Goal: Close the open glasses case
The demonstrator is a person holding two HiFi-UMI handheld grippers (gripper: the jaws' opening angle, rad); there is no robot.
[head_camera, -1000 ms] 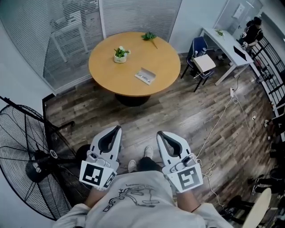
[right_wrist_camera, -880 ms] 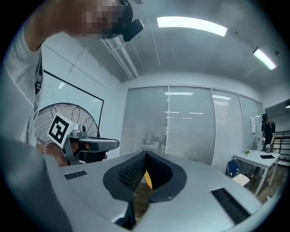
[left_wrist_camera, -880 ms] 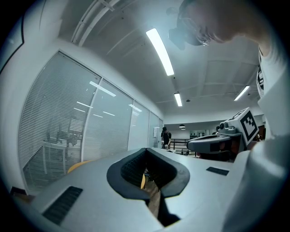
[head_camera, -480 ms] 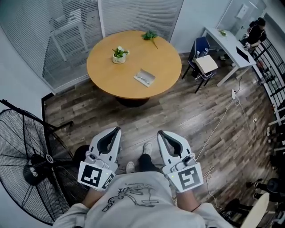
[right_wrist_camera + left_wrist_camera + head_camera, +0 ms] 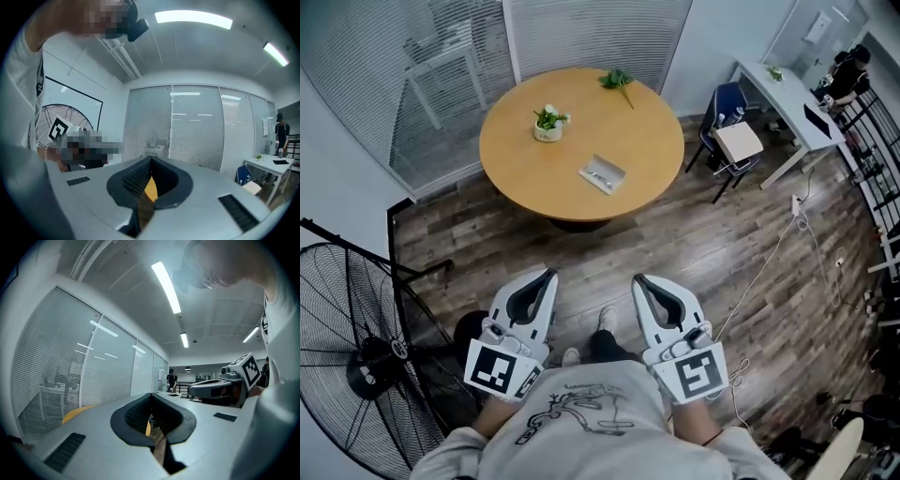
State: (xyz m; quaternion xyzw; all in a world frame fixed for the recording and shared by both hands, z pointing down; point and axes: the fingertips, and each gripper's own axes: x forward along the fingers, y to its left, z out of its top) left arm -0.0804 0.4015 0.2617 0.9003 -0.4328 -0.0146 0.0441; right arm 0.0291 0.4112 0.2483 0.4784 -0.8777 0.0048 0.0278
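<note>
In the head view, the left tongs [image 5: 549, 273] and right tongs [image 5: 637, 279] are hanging side by side low in front of the person's chest, well apart from the round bench [image 5: 516, 150], where the open glasses case [image 5: 602, 173] is lying near the front edge, below a small potted plant [image 5: 547, 122] and a green sprig [image 5: 616, 80]. Compared with a second ago the bench is sitting a little lower and larger in the frame and the feet are changing places on the wooden floor [image 5: 703, 253], so the person seems to be walking toward it; the closing itself is not yet beginning. In the left gripper view, the tips are pressing together with nothing between them, only a sliver of orange bench top showing through the gap behind. In the right gripper view, the tips are likewise meeting on nothing, the same orange showing beyond them.
</note>
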